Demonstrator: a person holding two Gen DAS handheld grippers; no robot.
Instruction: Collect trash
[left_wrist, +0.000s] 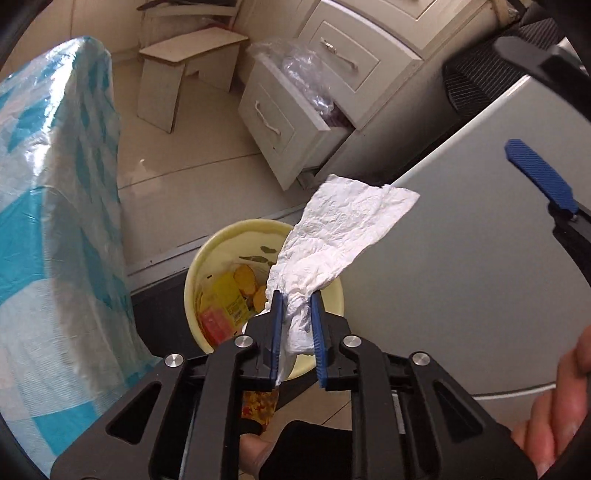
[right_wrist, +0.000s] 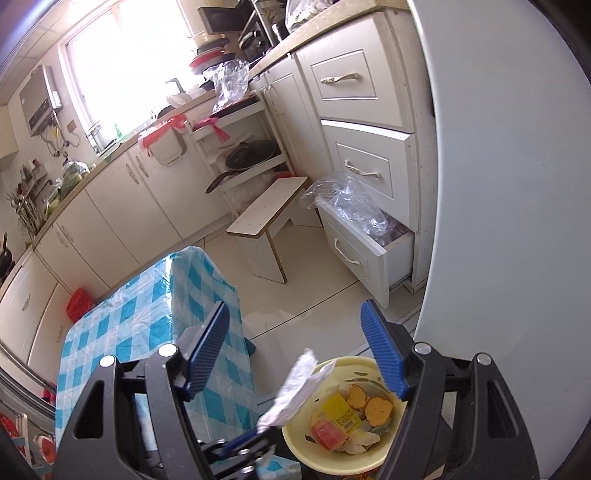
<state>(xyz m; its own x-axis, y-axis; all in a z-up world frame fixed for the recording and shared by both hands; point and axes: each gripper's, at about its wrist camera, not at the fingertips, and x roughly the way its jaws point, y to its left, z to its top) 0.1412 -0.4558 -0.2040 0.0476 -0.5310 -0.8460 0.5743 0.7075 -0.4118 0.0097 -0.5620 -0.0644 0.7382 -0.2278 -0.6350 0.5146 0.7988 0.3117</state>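
Left gripper (left_wrist: 297, 295), jaws narrowly parted, held crumpled white paper tissue (left_wrist: 343, 229) over round pale-yellow plastic bin (left_wrist: 192, 280); right gripper (right_wrist: 295, 347) gaped wide, empty.

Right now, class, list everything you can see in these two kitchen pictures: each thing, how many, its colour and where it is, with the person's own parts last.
paper towel: one, white, crumpled, between the left pads above the bin
bin: one, pale yellow, on the floor, holding wrappers and peels
table cover: one, blue and white check, beside the bin
stool: one, white, on the floor by the cabinets
drawer: one, white, pulled open, clear plastic inside
fridge: one, white, beside the bin
left hand-held gripper: one, black with blue pads, closed on the paper towel
right hand-held gripper: one, black with blue pads, open, empty
hand: one, lower right edge
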